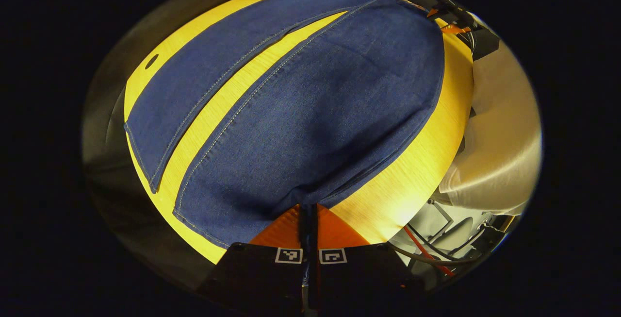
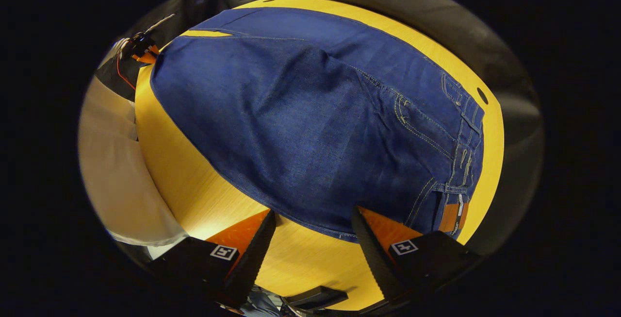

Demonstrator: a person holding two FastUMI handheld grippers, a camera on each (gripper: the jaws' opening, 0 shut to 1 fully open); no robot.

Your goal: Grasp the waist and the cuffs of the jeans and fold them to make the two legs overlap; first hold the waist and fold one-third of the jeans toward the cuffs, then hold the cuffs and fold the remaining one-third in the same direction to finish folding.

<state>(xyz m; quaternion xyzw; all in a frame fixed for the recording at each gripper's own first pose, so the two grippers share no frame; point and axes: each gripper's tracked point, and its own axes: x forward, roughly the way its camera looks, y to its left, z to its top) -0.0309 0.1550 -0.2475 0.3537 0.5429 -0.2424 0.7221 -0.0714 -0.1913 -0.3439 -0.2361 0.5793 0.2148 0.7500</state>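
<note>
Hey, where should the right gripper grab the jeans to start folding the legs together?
Take the waistband corner of the jeans, coming in low over the table from its near edge. There the hem lies flat just ahead of the open right gripper, so one finger can probably slide under it.

1 pr jeans [image 1: 310,113] (2 legs), 1 table [image 1: 412,181], 2 claws.

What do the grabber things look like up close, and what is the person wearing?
Each hand-held gripper, left and right, has a dark body carrying small square black-and-white tags, one by each finger. The right one's fingers are wedge-shaped with ridged inner faces. Thin red and black cables trail nearby. The person wears a pale, cream-coloured garment.
</note>
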